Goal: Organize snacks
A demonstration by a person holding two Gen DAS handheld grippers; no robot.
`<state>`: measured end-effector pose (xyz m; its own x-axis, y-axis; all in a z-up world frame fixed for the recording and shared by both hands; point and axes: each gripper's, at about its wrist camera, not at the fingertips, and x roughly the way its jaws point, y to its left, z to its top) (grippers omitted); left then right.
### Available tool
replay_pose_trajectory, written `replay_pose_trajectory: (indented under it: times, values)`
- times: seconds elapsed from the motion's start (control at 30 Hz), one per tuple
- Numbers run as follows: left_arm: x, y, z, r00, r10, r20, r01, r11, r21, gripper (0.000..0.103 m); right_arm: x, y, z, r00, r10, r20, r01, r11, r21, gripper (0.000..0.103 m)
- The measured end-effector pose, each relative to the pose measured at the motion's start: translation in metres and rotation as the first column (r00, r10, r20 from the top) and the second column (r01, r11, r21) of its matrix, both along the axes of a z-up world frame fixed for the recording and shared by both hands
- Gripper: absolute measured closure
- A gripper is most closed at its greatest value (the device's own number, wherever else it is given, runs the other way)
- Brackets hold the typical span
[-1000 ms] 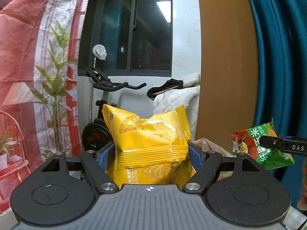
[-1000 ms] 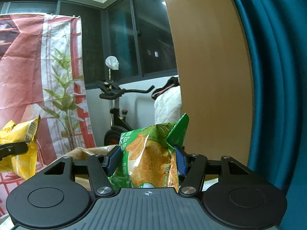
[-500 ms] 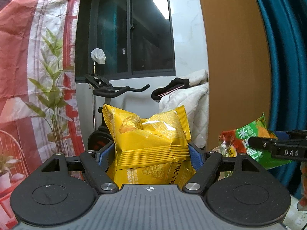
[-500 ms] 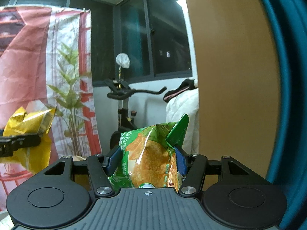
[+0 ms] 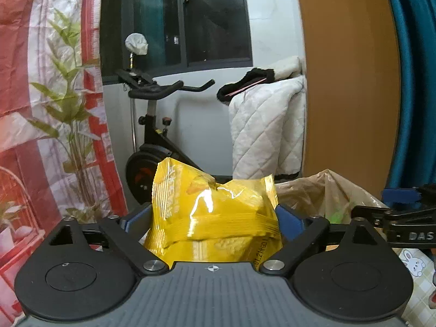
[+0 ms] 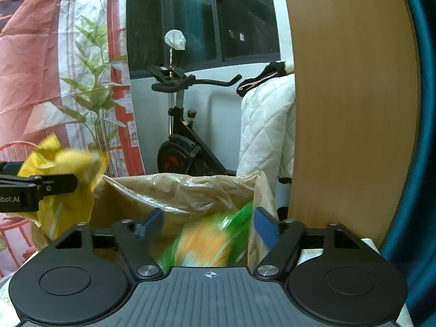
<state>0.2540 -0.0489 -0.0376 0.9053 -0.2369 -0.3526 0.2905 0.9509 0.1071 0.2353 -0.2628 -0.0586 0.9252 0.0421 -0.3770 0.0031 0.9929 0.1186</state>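
Observation:
A yellow snack bag [image 5: 215, 218] sits low between the jaws of my left gripper [image 5: 214, 215]. The jaws are opening and the blue pads [image 5: 290, 219] stand clear of its sides. My right gripper [image 6: 207, 218] is also opening, and a green snack bag [image 6: 209, 242], blurred, drops between its spread pads [image 6: 263, 227] over a brown bag-lined box [image 6: 177, 190]. In the left wrist view the same brown bag [image 5: 313, 190] lies ahead to the right, beside the right gripper's finger. The right wrist view shows the yellow bag [image 6: 68, 169] at far left.
A wooden panel [image 6: 348, 95] and a teal curtain [image 5: 414, 81] rise close on the right. Behind the box stand an exercise bike [image 5: 152, 136] and a white quilt [image 5: 267, 128]. A red printed backdrop with a plant [image 5: 54, 109] covers the left.
Both grippers came forward and lower over the brown bag. Both pairs of jaws widened. The yellow bag sank between the left pads; the green bag slipped from the right pads and is falling.

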Motion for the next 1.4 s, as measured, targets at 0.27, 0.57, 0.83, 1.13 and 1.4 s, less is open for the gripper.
replay_pose_trajectory:
  times: [0.27, 0.57, 0.83, 1.13, 1.4]
  values:
    - [-0.022, 0.016, 0.01, 1.0, -0.003, -0.024, 0.002, 0.998, -0.057, 0.007, -0.035, -0.001, 0.007, 1.0, 0.025, 0.018, -0.025, 1.0, 0.0, 0.005]
    - [-0.067, 0.04, 0.011, 0.999, -0.011, -0.043, 0.006, 0.993, -0.122, 0.007, -0.079, -0.008, 0.004, 1.0, 0.002, 0.023, -0.002, 1.0, 0.01, 0.001]
    - [-0.086, 0.055, 0.007, 0.999, 0.022, -0.038, -0.028, 0.984, -0.173, 0.007, -0.111, -0.02, -0.013, 1.0, -0.002, 0.024, 0.0, 0.998, 0.061, 0.001]
    - [-0.091, 0.064, 0.013, 0.999, 0.034, -0.026, -0.038, 0.981, -0.189, 0.007, -0.123, -0.029, -0.032, 1.0, -0.018, 0.015, 0.016, 0.995, 0.102, 0.0]
    - [-0.088, 0.065, -0.001, 0.997, 0.031, -0.071, -0.045, 0.98, -0.192, 0.007, -0.123, -0.019, -0.035, 1.0, 0.008, 0.011, -0.009, 0.995, 0.098, 0.0]
